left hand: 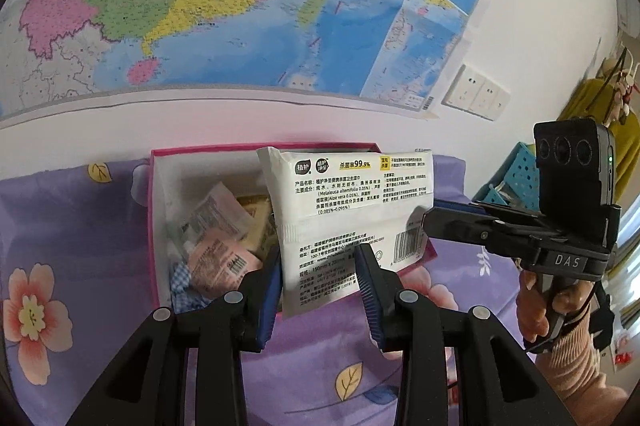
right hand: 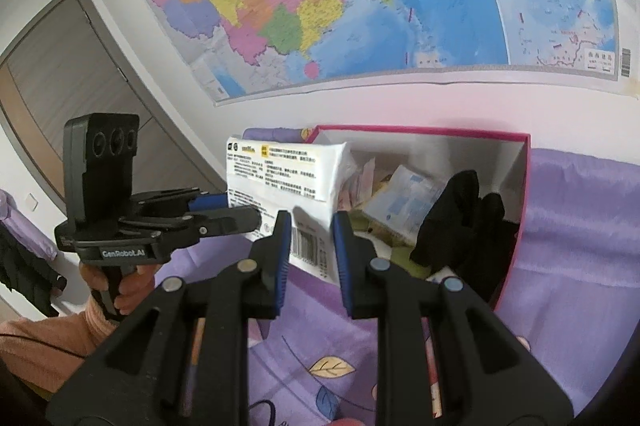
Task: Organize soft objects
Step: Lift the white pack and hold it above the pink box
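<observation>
Holds a white pack of wet wipes (left hand: 344,186) in both grippers at once, printed back and barcode facing the cameras. Pinches its lower edge in the jaws of the left gripper (left hand: 318,254), blue pads on either side of the wrapper. Pinches the barcode corner in the jaws of the right gripper (right hand: 311,222), likewise closed on the pack and not on each other. Keeps the pack tilted, clear of the bedding, partly over the open pink box (left hand: 160,194) and partly over that box's near rim. Shows, inside the box, a pink packet (left hand: 216,258), other small wrapped packets beside it, a scrap of blue checked cloth (left hand: 182,278) in the near corner, and a crumpled black fabric item (right hand: 460,218) against the far side wall. Rests the box on a purple flowered cover (left hand: 80,226), close to a white wall. Carries each tool by its handle: right hand (left hand: 536,302) in a peach knitted sleeve (left hand: 576,358), left hand (right hand: 120,286) in the same knit. Takes in, behind, a large coloured map (left hand: 200,6) on the wall, white wall sockets (left hand: 476,94) under its corner, a blue perforated basket (left hand: 516,178) beyond the right gripper, and a grey-brown door (right hand: 60,86) off to the left.
</observation>
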A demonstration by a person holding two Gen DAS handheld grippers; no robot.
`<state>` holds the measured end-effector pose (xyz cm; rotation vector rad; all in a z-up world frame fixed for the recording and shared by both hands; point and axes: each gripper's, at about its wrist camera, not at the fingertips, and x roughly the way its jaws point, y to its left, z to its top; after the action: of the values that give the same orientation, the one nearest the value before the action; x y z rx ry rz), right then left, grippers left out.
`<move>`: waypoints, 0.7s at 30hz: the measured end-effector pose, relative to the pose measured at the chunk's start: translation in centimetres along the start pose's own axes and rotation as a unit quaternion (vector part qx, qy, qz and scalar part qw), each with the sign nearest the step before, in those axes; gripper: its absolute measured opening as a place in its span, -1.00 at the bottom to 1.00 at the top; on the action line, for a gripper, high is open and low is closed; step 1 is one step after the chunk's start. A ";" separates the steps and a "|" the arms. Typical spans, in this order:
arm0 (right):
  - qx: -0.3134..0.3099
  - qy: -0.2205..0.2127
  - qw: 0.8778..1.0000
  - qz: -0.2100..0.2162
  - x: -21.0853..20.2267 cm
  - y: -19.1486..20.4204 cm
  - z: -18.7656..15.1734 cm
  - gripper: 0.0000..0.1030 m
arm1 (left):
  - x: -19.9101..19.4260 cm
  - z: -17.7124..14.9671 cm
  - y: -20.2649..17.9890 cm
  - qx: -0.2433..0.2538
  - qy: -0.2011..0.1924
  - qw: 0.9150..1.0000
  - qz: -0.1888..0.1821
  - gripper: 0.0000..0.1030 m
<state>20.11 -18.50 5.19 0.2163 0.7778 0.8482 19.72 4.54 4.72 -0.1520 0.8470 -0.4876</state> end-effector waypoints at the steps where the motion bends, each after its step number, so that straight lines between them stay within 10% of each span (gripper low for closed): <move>1: 0.003 0.000 1.000 0.000 0.2 -0.2 0.2 -0.53 | 0.2 0.2 0.1 0.000 0.000 1.000 0.002 -0.30; 21: 0.043 0.021 0.999 -0.018 4.0 -3.3 2.5 -0.53 | 4.3 1.8 2.9 -0.030 0.021 0.999 0.007 -0.28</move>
<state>25.42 -17.41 3.30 0.2603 0.8569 0.7880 24.47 4.96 2.10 -0.1914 0.9029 -0.4542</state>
